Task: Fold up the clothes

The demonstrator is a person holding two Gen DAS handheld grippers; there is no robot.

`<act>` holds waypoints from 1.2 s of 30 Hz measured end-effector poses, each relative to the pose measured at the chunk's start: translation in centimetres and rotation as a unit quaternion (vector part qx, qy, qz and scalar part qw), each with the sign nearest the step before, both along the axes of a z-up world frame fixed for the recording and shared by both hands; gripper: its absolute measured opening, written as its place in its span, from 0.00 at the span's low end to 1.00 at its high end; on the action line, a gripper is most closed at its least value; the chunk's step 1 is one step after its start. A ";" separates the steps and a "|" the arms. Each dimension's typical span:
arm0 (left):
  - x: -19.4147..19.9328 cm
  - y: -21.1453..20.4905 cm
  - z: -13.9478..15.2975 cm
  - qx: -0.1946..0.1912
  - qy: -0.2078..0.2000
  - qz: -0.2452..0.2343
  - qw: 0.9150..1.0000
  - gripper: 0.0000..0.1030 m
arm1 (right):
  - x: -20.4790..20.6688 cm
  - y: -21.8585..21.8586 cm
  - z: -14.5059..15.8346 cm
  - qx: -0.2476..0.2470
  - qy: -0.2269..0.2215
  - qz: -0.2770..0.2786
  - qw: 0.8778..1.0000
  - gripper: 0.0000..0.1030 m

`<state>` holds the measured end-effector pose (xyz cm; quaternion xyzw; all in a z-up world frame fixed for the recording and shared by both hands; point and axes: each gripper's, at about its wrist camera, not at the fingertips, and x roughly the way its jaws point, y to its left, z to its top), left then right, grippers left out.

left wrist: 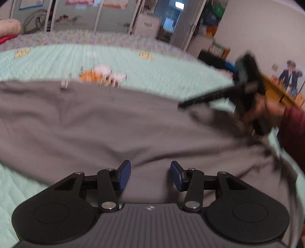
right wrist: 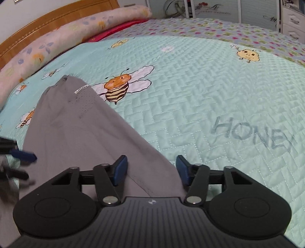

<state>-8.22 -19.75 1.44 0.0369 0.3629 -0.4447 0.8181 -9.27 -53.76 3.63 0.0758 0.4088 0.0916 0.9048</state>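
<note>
A grey garment (left wrist: 106,122) lies spread on a mint-green quilted bedspread (left wrist: 171,68). In the left wrist view my left gripper (left wrist: 150,175) is open, its blue pads just above the near part of the cloth. The right gripper (left wrist: 246,91) shows blurred at the right, held in a hand over the garment's right end. In the right wrist view my right gripper (right wrist: 151,169) is open above the garment's (right wrist: 80,133) near edge, with nothing between the pads. The left gripper's fingers (right wrist: 22,155) show at the far left.
The bedspread (right wrist: 209,95) carries bee prints and the word HONEY. A floral bolster pillow (right wrist: 57,43) and a wooden headboard (right wrist: 47,21) lie at the far left. Wardrobes (left wrist: 106,13), a drawer unit and a wall stand beyond the bed.
</note>
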 end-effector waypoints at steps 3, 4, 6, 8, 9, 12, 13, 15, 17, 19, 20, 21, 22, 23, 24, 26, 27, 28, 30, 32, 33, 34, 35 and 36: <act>-0.5 -0.3 -0.5 0.008 -0.022 -0.001 1.000 0.49 | 0.1 0.0 0.2 0.001 -0.001 -0.005 1.000 0.08; -0.7 -0.5 -0.4 0.012 -0.028 -0.002 1.000 0.49 | 0.1 0.3 0.3 0.000 -0.004 -0.004 1.000 0.00; 0.1 -0.2 0.0 0.000 0.001 0.013 1.000 0.49 | -0.3 1.5 0.6 -0.026 -0.016 0.001 1.000 0.00; 1.0 0.3 0.5 -0.021 0.035 0.030 0.999 0.49 | -1.0 2.9 0.9 -0.056 -0.034 0.005 0.998 0.00; 1.3 0.7 1.0 -0.043 0.047 0.041 0.997 0.49 | -1.5 3.6 1.1 -0.074 -0.046 0.004 0.996 0.00; 2.5 1.7 2.5 -0.109 0.084 0.070 0.988 0.49 | -3.6 5.8 2.3 -0.122 -0.099 0.000 0.988 0.00; 3.2 1.7 2.6 -0.138 0.107 0.077 0.982 0.50 | -4.4 6.8 2.6 -0.146 -0.117 0.003 0.982 0.00; 4.6 1.4 2.6 -0.184 0.155 0.089 0.967 0.57 | -6.0 8.7 3.1 -0.177 -0.144 0.016 0.974 0.00; 6.0 0.0 1.6 -0.209 0.212 0.098 0.950 0.58 | -7.3 10.2 3.1 -0.184 -0.157 0.026 0.970 0.00; 7.1 -1.5 0.4 -0.233 0.260 0.102 0.931 0.58 | -8.6 11.8 2.7 -0.204 -0.167 0.038 0.964 0.00; 7.4 -2.1 -0.2 -0.237 0.269 0.116 0.926 0.58 | -9.2 12.7 2.4 -0.223 -0.171 0.046 0.959 0.00; 7.7 -2.6 -0.8 -0.240 0.276 0.130 0.922 0.58 | -9.7 13.5 2.0 -0.243 -0.175 0.054 0.953 0.00; 7.9 -3.2 -1.3 -0.237 0.282 0.136 0.920 0.58 | -10.1 14.2 1.6 -0.255 -0.176 0.064 0.948 0.00; 8.1 -3.8 -1.8 -0.233 0.288 0.142 0.918 0.57 | -10.4 14.6 1.2 -0.258 -0.174 0.073 0.948 0.00; 8.2 -4.2 -2.2 -0.235 0.293 0.142 0.916 0.56 | -10.6 15.0 0.8 -0.257 -0.169 0.082 0.948 0.00; 8.2 -4.6 -2.7 -0.229 0.290 0.142 0.918 0.36 | -10.8 15.5 0.0 -0.258 -0.158 0.095 0.948 0.00; 8.3 -4.9 -3.0 -0.227 0.288 0.143 0.920 0.28 | -10.7 15.5 -0.4 -0.258 -0.151 0.097 0.949 0.00; 8.5 -4.9 -3.3 -0.223 0.290 0.143 0.920 0.15 | -10.6 15.2 -0.4 -0.249 -0.148 0.096 0.952 0.00; 8.7 -4.5 -3.7 -0.227 0.293 0.143 0.918 0.12 | -10.6 14.2 0.1 -0.215 -0.151 0.089 0.961 0.01; 8.9 -4.2 -4.1 -0.231 0.296 0.142 0.916 0.12 | -10.4 12.4 1.5 -0.159 -0.166 0.061 0.971 0.03; 9.0 -4.2 -4.1 -0.235 0.296 0.140 0.915 0.12 | -10.1 11.3 2.3 -0.137 -0.171 0.044 0.975 0.07; 9.1 -4.2 -4.1 -0.239 0.295 0.138 0.915 0.12 | -9.7 10.5 2.8 -0.129 -0.173 0.030 0.976 0.15; 9.2 -4.2 -4.1 -0.243 0.294 0.136 0.914 0.12 | -9.2 9.9 3.0 -0.129 -0.168 0.024 0.977 0.19; 9.2 -4.3 -4.1 -0.247 0.291 0.133 0.915 0.12 | -8.6 9.4 2.9 -0.130 -0.157 0.027 0.979 0.23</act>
